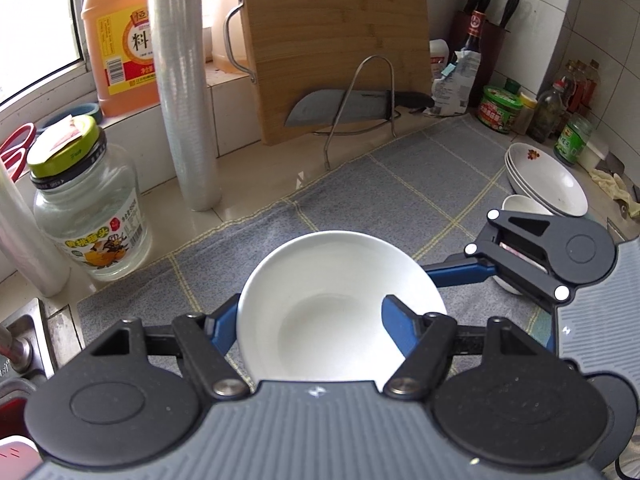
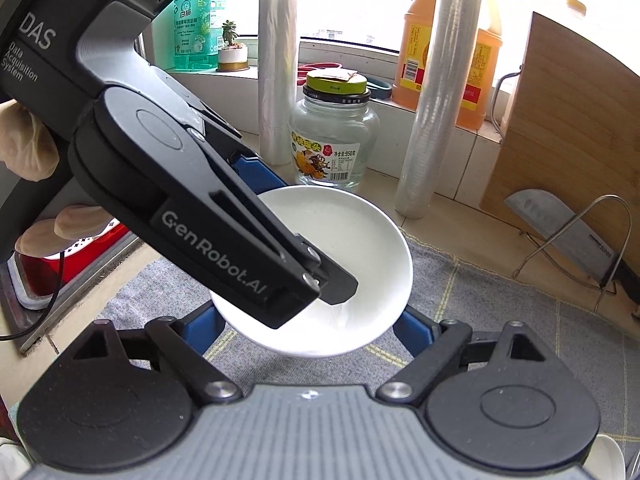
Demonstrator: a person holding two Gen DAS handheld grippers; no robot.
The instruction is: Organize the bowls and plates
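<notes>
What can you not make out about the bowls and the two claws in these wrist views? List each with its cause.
Right wrist view: whether the right claw presses the white bowl; the bowl's rim covers its pads.
Right wrist view: the bowl's middle, covered by the left claw.
Left wrist view: small bowl beside the plate stack, mostly hidden by the right claw.

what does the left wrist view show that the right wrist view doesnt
Only the left wrist view shows the stack of white dishes at the far right of the mat, the knife block, and the sauce jars in the tiled corner.

Only the right wrist view shows the green bottle, the small potted plant on the sill, and the red basin.

Both show the white bowl gripped by the left hand-held gripper, the glass jar, the cutting board, the cleaver and the grey mat.
</notes>
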